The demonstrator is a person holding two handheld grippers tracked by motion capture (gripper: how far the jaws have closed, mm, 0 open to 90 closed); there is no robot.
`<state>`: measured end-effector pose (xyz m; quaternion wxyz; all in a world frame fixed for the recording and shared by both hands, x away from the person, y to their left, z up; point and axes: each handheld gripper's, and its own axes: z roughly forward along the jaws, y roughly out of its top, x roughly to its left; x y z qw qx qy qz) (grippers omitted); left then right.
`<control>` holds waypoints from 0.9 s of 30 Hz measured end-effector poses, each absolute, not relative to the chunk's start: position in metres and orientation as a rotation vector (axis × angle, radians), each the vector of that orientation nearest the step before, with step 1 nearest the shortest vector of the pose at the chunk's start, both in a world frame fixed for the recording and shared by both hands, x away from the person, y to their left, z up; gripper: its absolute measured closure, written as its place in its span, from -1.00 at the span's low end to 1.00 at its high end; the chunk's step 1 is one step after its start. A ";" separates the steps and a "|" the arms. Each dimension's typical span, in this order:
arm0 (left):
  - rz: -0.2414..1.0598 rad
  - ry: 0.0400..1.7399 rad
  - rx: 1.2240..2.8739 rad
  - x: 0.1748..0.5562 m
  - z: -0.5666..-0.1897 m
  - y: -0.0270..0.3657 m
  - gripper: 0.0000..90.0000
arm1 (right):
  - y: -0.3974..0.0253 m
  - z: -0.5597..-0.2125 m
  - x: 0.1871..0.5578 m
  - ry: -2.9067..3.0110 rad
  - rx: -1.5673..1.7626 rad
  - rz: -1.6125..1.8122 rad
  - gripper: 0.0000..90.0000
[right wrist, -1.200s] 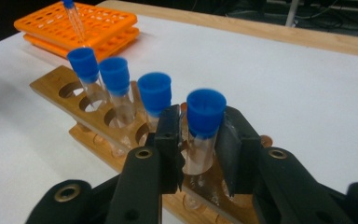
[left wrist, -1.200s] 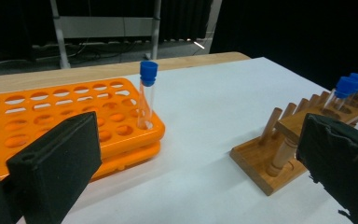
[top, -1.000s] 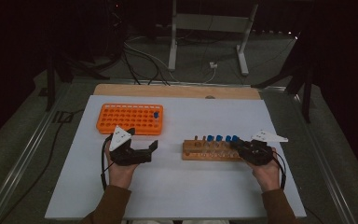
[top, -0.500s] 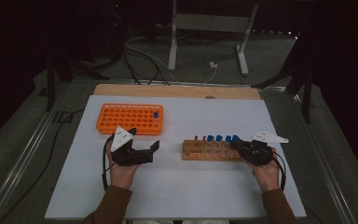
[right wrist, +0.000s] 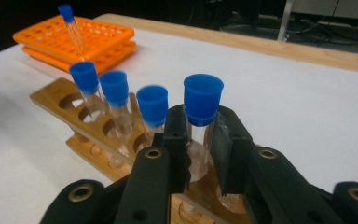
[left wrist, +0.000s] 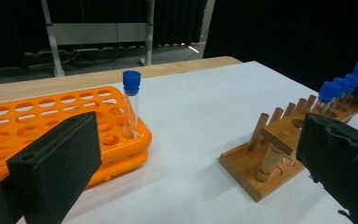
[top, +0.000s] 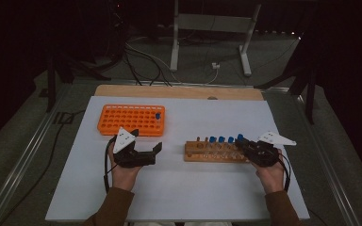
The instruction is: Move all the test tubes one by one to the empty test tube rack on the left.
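Right gripper (right wrist: 199,140) squeezing a blue-capped tube (right wrist: 202,116) in the wooden rack (right wrist: 70,105); left gripper (left wrist: 191,172) wide open, holding nothing.

- A clear glass test tube with a blue cap (right wrist: 202,122) is standing upright at the right end of a low wooden tube rack (top: 212,151), pinched between two black jaws.
- Three more blue-capped clear tubes (right wrist: 115,100) are sitting upright in the rack's holes just beside it.
- The rack is lying flat on the white table.
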<state>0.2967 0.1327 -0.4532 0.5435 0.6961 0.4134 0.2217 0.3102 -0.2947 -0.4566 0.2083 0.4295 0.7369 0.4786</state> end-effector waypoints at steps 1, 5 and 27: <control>0.525 0.980 1.653 0.297 -0.453 0.133 -0.98 | -0.295 -0.455 0.310 2.045 1.192 1.338 0.71; 0.519 0.969 1.657 0.296 -0.453 0.130 -0.98 | -0.298 -0.448 0.307 2.019 1.181 1.358 0.71; 0.466 0.837 1.715 0.293 -0.439 0.076 -0.96 | -0.297 -0.403 0.291 1.959 1.095 1.448 0.71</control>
